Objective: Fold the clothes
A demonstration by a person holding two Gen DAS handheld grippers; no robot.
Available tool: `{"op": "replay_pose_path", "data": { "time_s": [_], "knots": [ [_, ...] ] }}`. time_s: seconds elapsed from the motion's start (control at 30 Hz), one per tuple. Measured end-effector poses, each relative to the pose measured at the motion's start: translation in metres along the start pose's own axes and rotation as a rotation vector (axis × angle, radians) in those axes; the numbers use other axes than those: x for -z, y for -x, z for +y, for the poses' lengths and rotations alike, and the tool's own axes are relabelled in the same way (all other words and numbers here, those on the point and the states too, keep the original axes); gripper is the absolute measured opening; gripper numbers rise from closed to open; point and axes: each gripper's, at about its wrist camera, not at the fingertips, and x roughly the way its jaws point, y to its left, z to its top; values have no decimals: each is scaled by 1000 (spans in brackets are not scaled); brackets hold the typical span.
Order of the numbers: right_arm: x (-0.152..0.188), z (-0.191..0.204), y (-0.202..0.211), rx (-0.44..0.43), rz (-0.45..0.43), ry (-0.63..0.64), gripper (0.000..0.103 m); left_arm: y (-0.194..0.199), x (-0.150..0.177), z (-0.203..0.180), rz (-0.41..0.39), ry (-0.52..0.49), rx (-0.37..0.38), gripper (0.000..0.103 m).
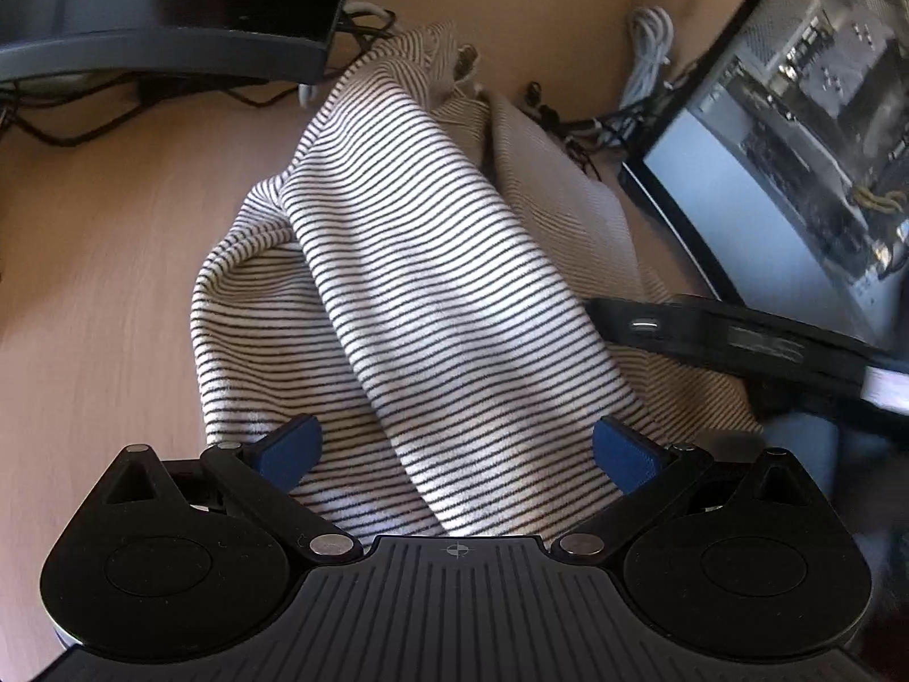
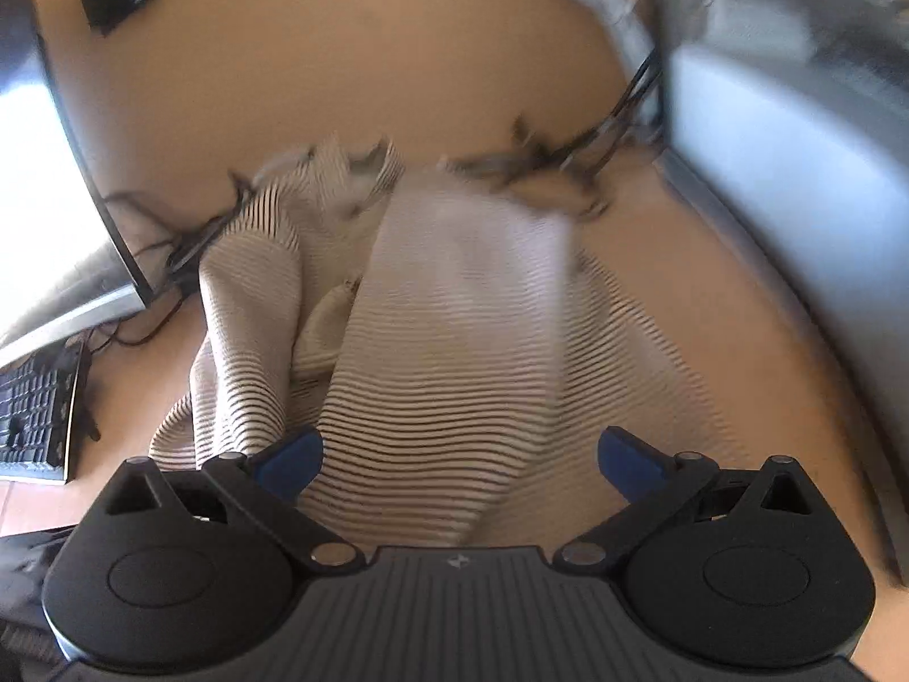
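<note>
A light wooden tabletop (image 1: 113, 261) carries a rumpled striped shirt (image 1: 409, 261) at its middle. Dark cables (image 1: 85, 119) trail at the back left, a white cable bundle (image 1: 650, 51) back right, and a keyboard (image 2: 34, 415) sits at one edge.

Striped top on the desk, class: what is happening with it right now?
A person holds a pair of tongs in each hand over a striped top that lies bunched and creased on a wooden desk. The left tongs and right tongs both stand open above its near edge, gripping nothing. No neat fold shows. The right view is blurred.
</note>
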Motion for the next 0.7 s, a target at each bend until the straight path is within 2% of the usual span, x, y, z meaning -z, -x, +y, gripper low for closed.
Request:
{"op": "replay_pose_path", "data": {
  "time_s": [0.03, 0.07, 0.17, 0.27, 0.37, 0.43, 0.57, 0.7],
  "knots": [
    [-1, -4, -13, -29, 41, -24, 103, 0, 0, -1, 9, -3, -7, 103],
    [2, -5, -13, -41, -5, -18, 103, 0, -1, -2, 17, -5, -14, 103],
    [5, -9, -12, -88, -7, -5, 103, 2, -1, -3, 42, 21, -38, 103],
    [17, -22, 3, -159, 6, -32, 103, 14, 12, -3, 50, 59, -58, 103],
    [24, -28, 26, -210, 53, -53, 103, 27, 31, -6, 50, 29, -61, 103],
    [34, -28, 42, -225, 55, -47, 103, 33, 42, -12, 60, -15, -68, 103],
    [53, -21, 71, -204, 54, -21, 103, 45, 56, -18, 90, -7, -82, 103],
    [54, -23, 76, -233, 95, -30, 103, 55, 69, -20, 64, -4, -92, 103]
  ]
}}
